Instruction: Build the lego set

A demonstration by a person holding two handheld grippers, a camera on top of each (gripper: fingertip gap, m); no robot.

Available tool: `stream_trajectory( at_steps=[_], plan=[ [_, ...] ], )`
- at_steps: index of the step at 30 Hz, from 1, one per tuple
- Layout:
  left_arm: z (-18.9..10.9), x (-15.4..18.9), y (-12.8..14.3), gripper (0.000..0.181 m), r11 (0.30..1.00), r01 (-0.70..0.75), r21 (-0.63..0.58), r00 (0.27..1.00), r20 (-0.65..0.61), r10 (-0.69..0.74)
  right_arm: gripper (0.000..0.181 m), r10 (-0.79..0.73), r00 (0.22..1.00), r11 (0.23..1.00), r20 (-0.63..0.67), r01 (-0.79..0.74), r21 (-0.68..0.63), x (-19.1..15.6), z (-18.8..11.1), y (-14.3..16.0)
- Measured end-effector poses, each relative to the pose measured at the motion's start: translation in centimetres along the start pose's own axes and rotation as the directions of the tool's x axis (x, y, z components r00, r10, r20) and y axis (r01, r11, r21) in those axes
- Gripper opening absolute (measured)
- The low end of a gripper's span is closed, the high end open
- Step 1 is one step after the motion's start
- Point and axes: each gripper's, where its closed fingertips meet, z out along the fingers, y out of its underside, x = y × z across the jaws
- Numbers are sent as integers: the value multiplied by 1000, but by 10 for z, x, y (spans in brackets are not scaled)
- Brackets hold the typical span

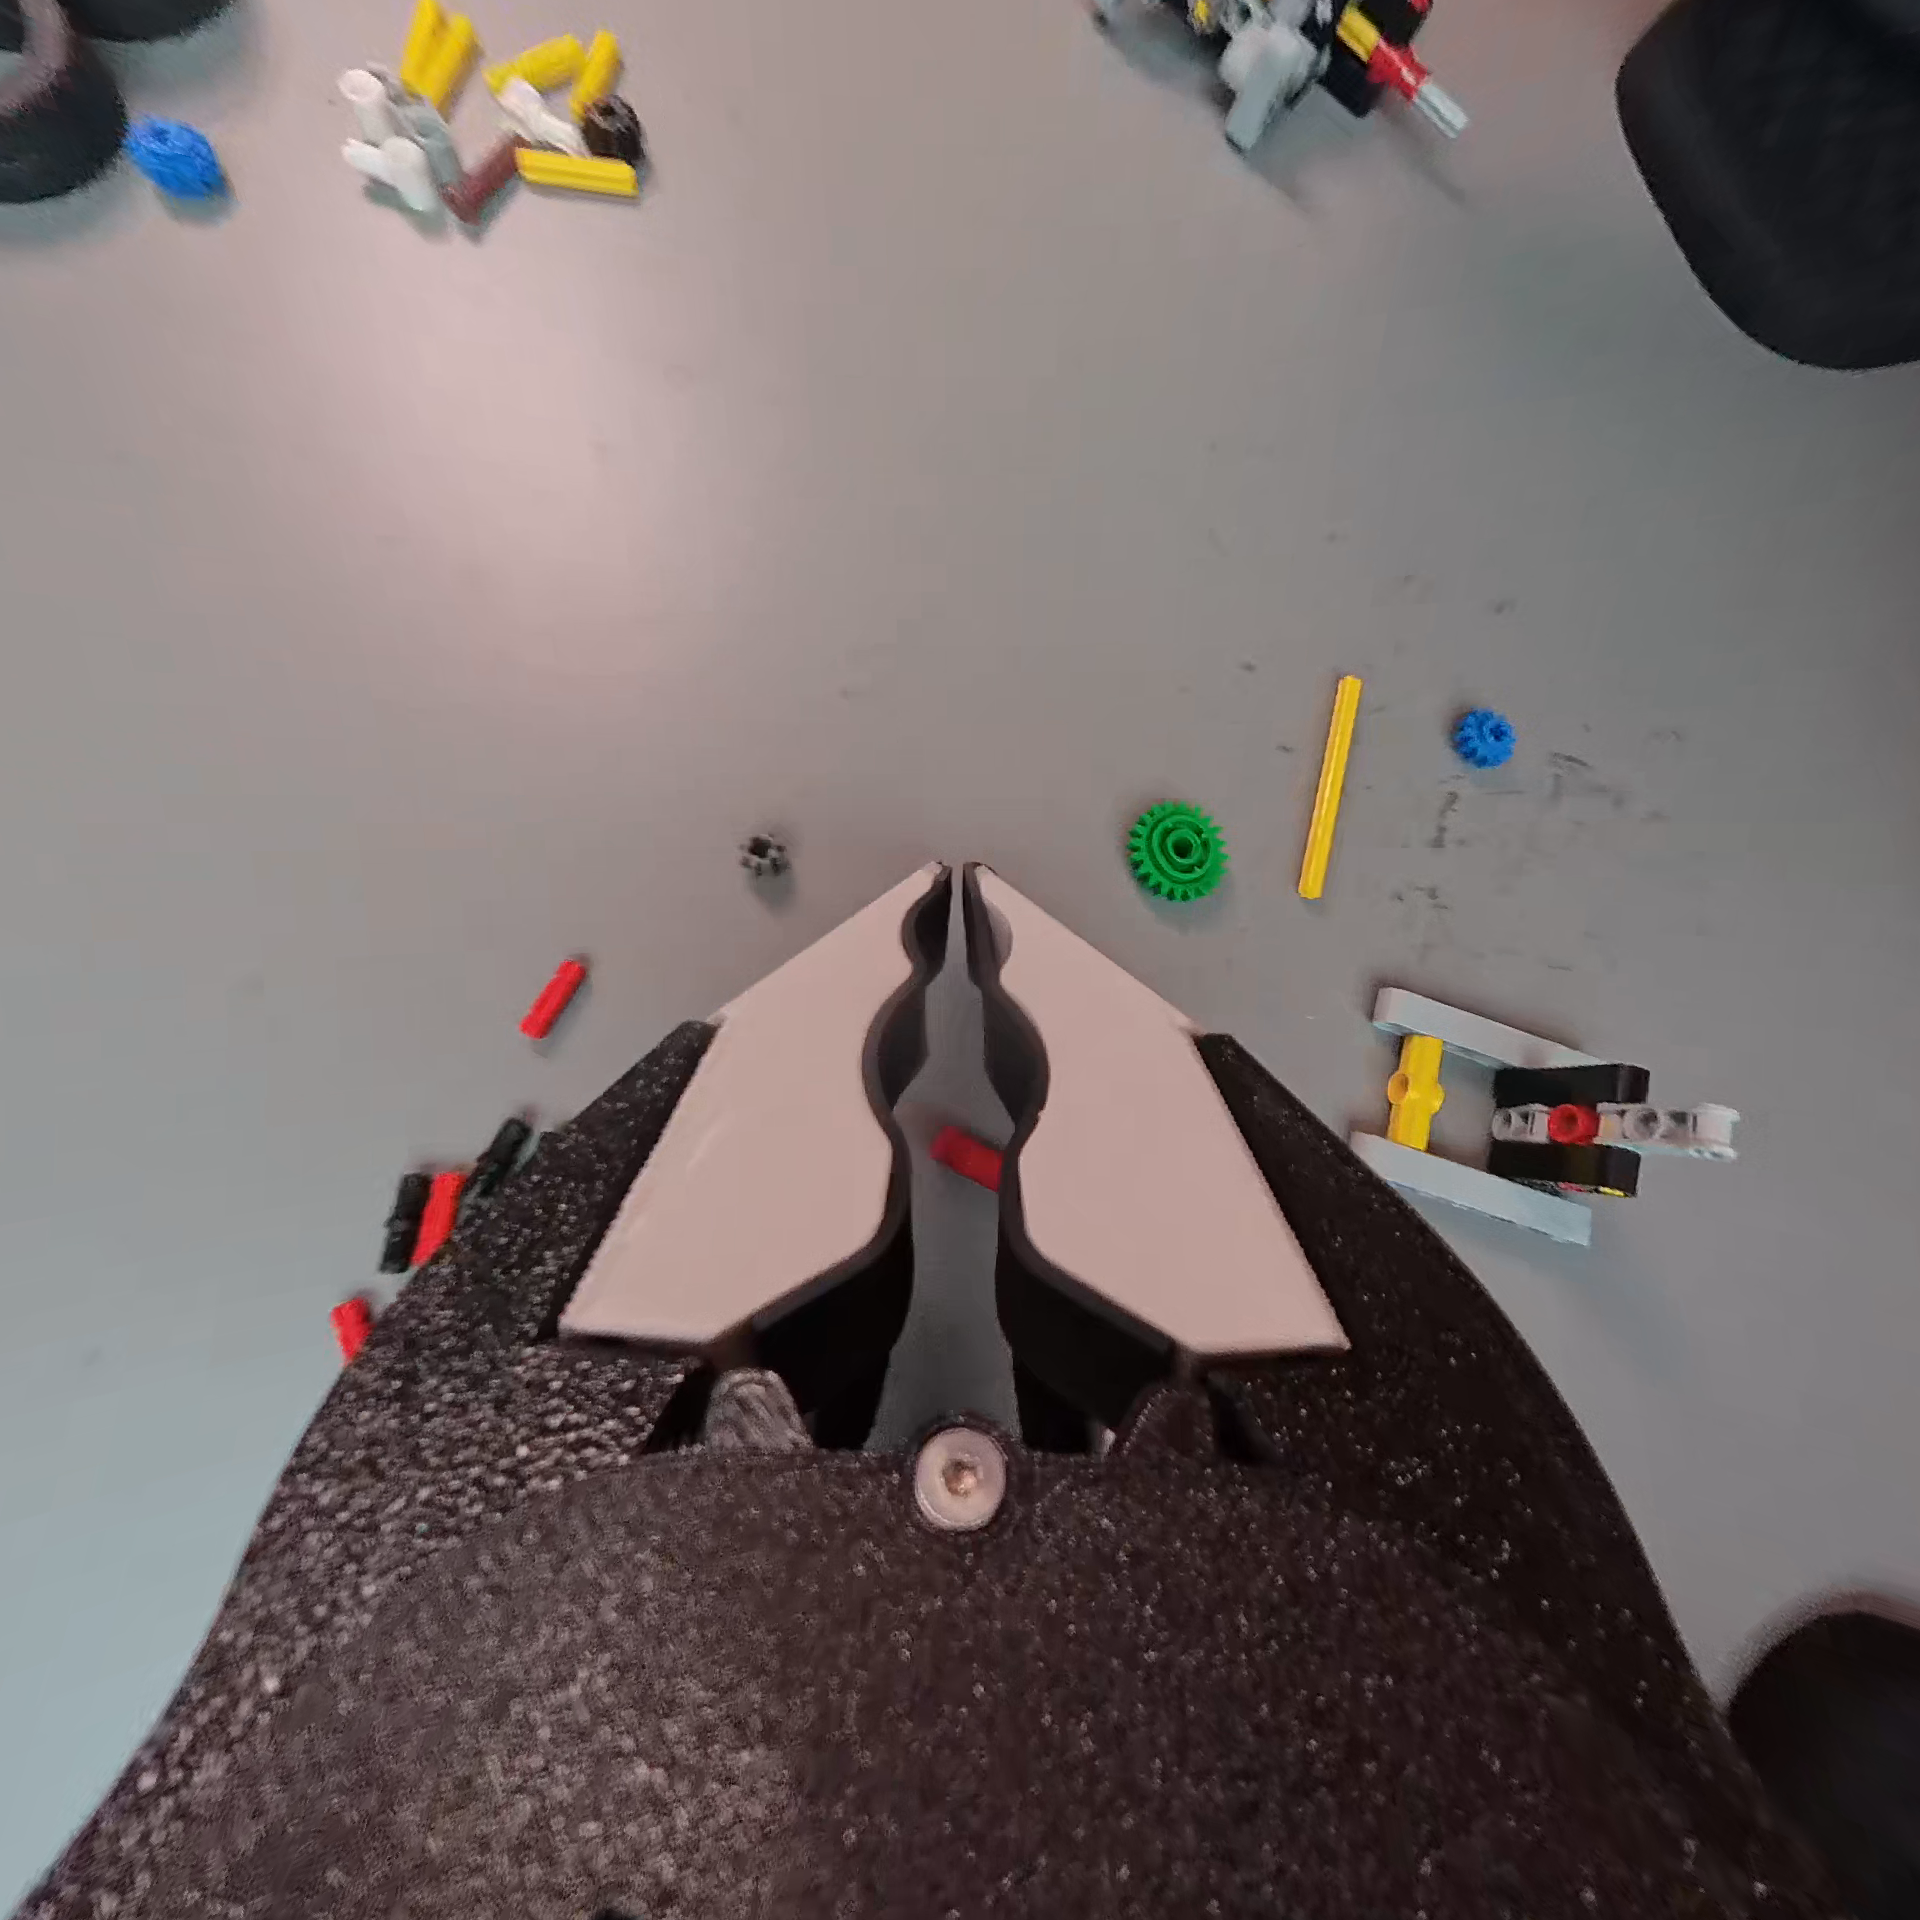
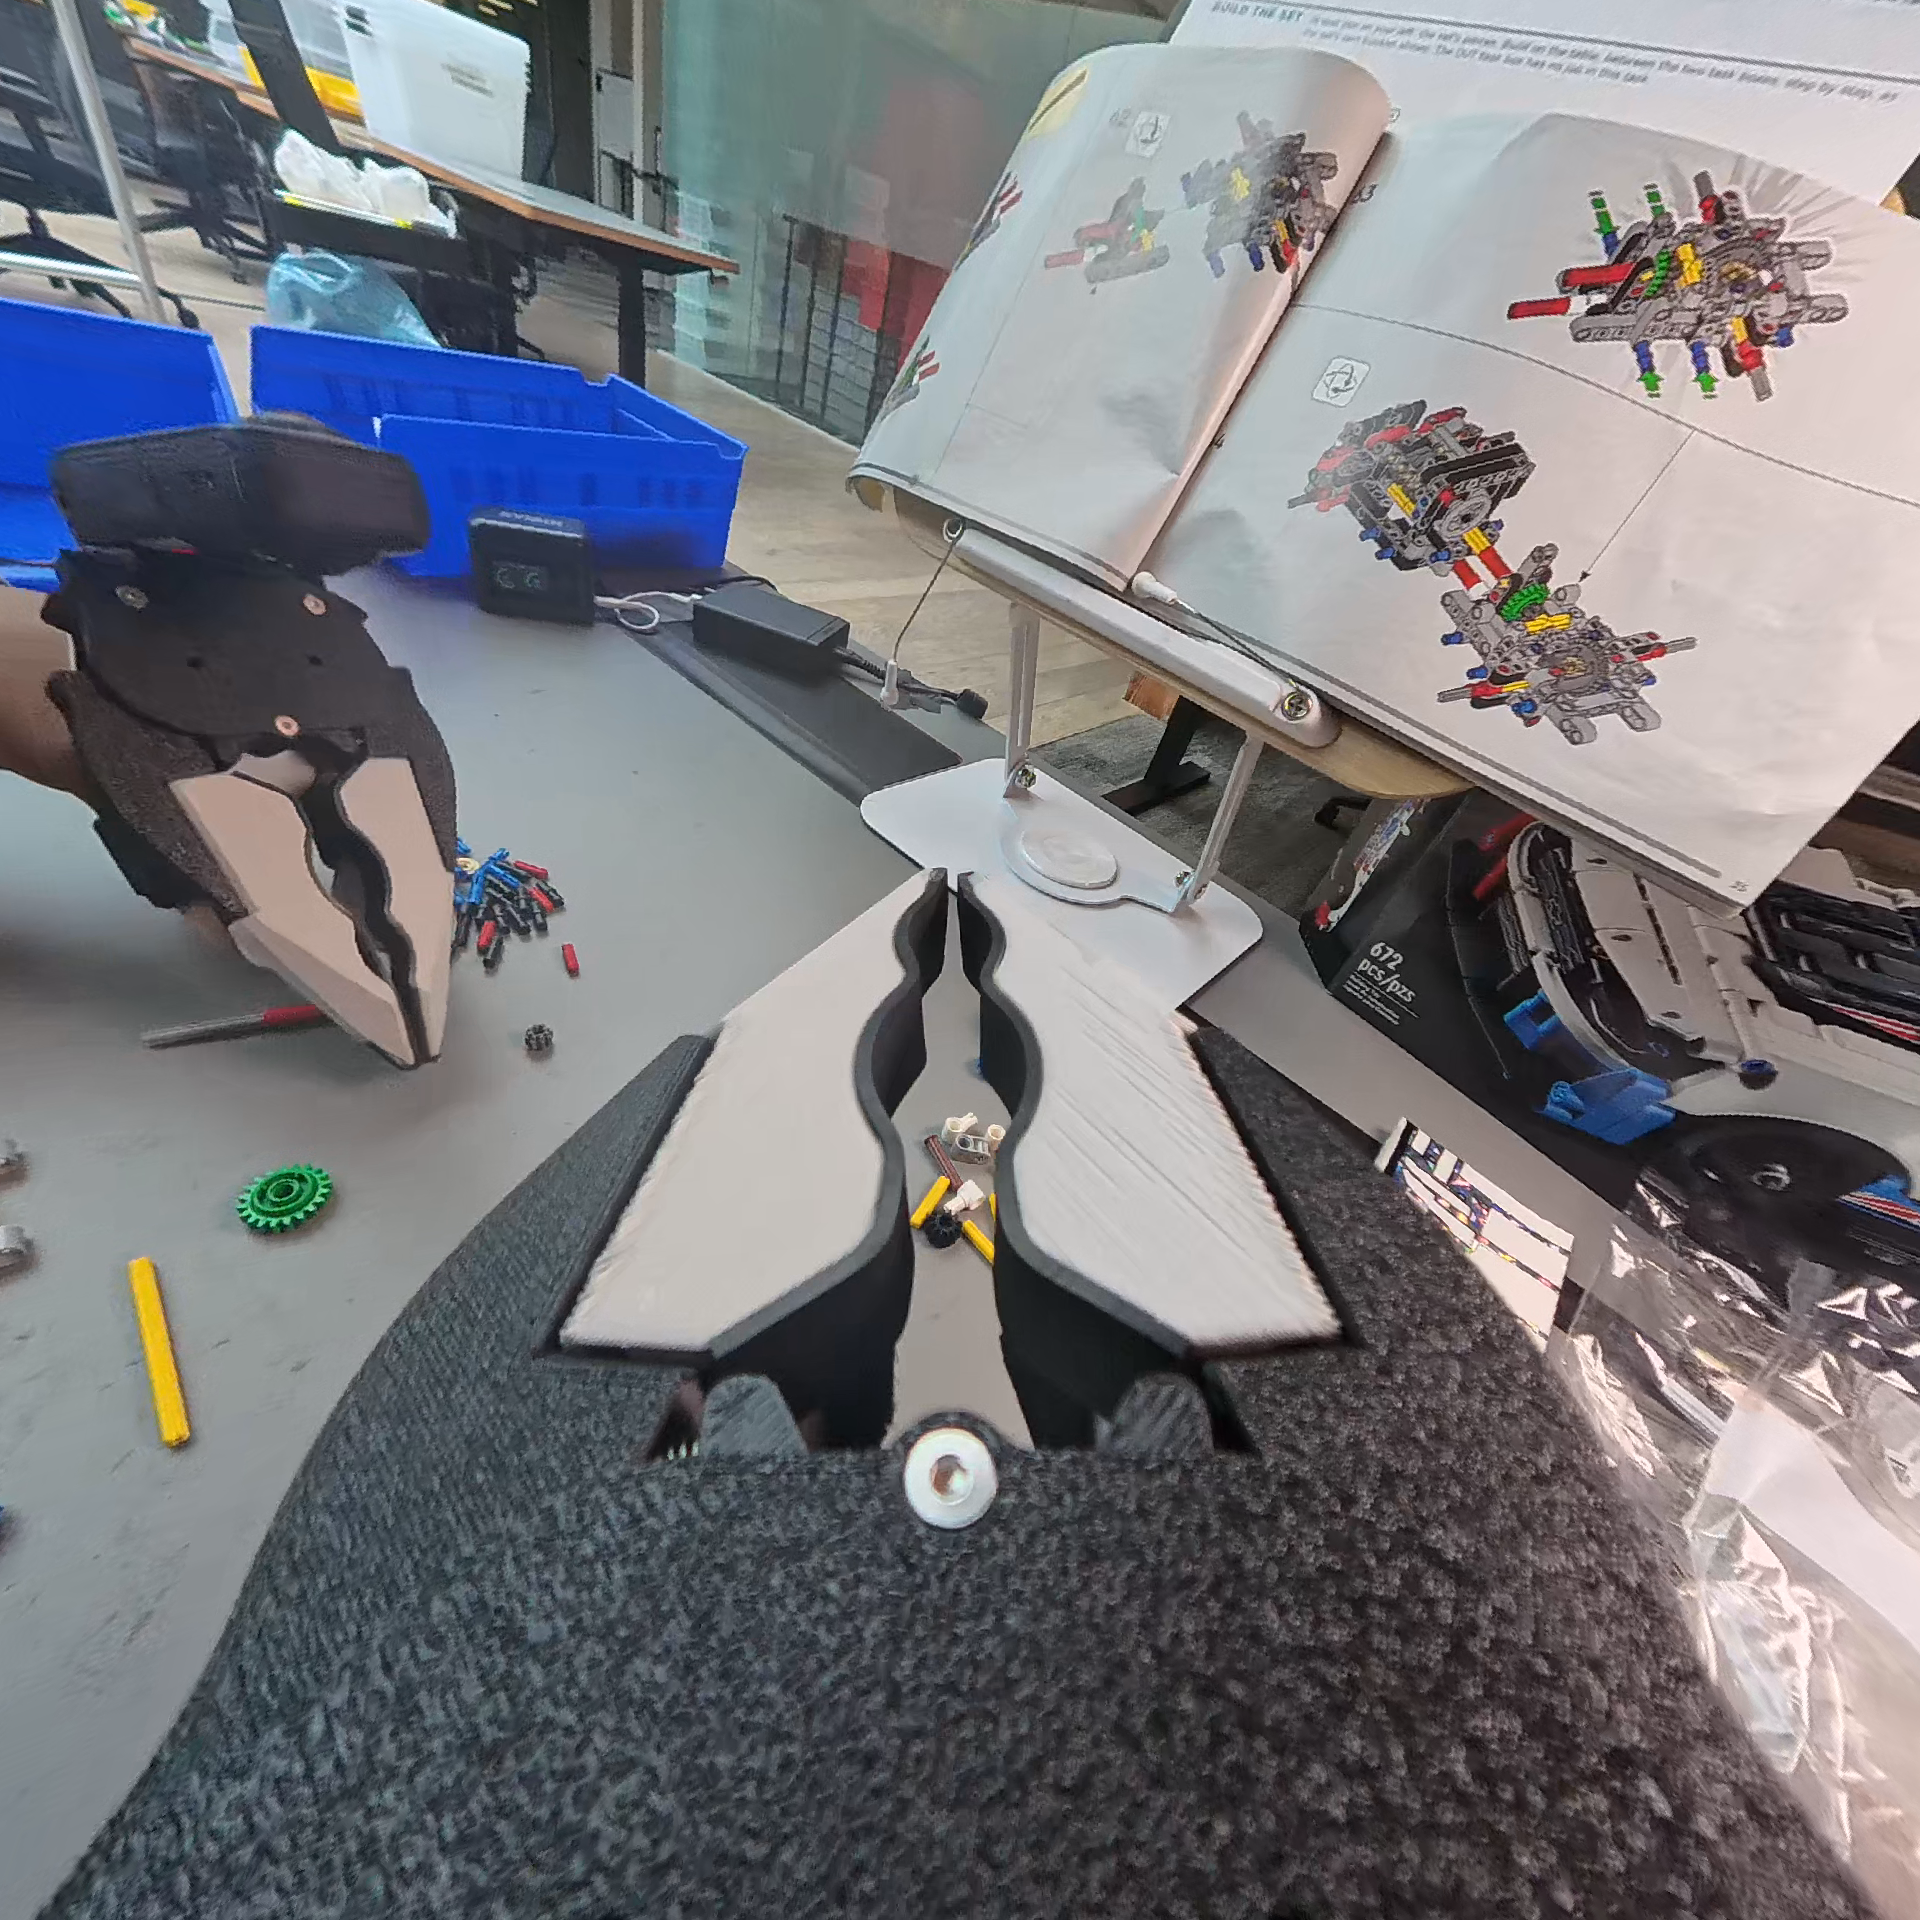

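Grey table (image 1: 935, 468), scuffed, strewn with loose parts; far edge past book stand (image 2: 1070, 852). Left gripper (image 1: 956, 871) and right gripper (image 2: 952, 878) both pinched closed (nothing held).

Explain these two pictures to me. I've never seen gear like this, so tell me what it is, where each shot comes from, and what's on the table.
These are two hand-held pincers, each with its own camera looking along its fingers. One picture is from the left gripper, looking down at the grey table. The other is from the right gripper, which also shows the left one off to its side. Both look shut and hold nothing. Loose Lego lies around: a green gear, a yellow axle, red pins. An instruction booklet stands open on a stand.
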Motion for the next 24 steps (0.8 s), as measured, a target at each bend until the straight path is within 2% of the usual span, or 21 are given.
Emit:
stream_trajectory(
  at_steps=[1, 3, 5, 7, 10, 13, 16, 18, 20, 24],
  plan=[
    [-5, -8, -7, 19, 999, 4, 47, 999, 39, -6, 2, -2, 1000, 1000, 2, 2, -2, -1, 3, 1],
    [-26, -39, -34, 26, 975, -2, 223, 982, 186, -41, 6, 3, 1000, 1000, 4, -3, -1, -1, 11, -1],
    [-68, -79, -66, 30, 895, -26, 445, 924, 353, -149, 14, 13, 1000, 1000, 5, -13, -4, -1, 25, -3],
    [-119, -120, -89, 35, 794, -69, 605, 835, 470, -286, 21, 31, 1000, 1000, -3, -31, -6, 3, 43, -5],
    [-180, -173, -109, 54, 689, -115, 716, 713, 542, -444, 28, 54, 998, 998, -24, -54, 11, 13, 72, -14],
    [-216, -219, -121, 72, 646, -117, 754, 625, 561, -542, 35, 43, 997, 999, -69, -42, 9, 28, 101, -20],
    [-227, -256, -125, 89, 627, -96, 773, 564, 561, -606, 39, 24, 993, 1000, -114, -24, 3, 45, 126, -23],
    [-222, -273, -127, 90, 624, -65, 779, 551, 550, -628, 41, -3, 990, 1000, -139, 0, -22, 57, 141, -21],
    [-217, -282, -128, 82, 627, -61, 777, 530, 557, -639, 42, -32, 986, 999, -162, 24, -46, 68, 153, -18],
    [-214, -283, -129, 50, 629, -95, 772, 497, 584, -641, 42, -61, 983, 995, -172, 46, -90, 83, 166, -12]
  ],
)
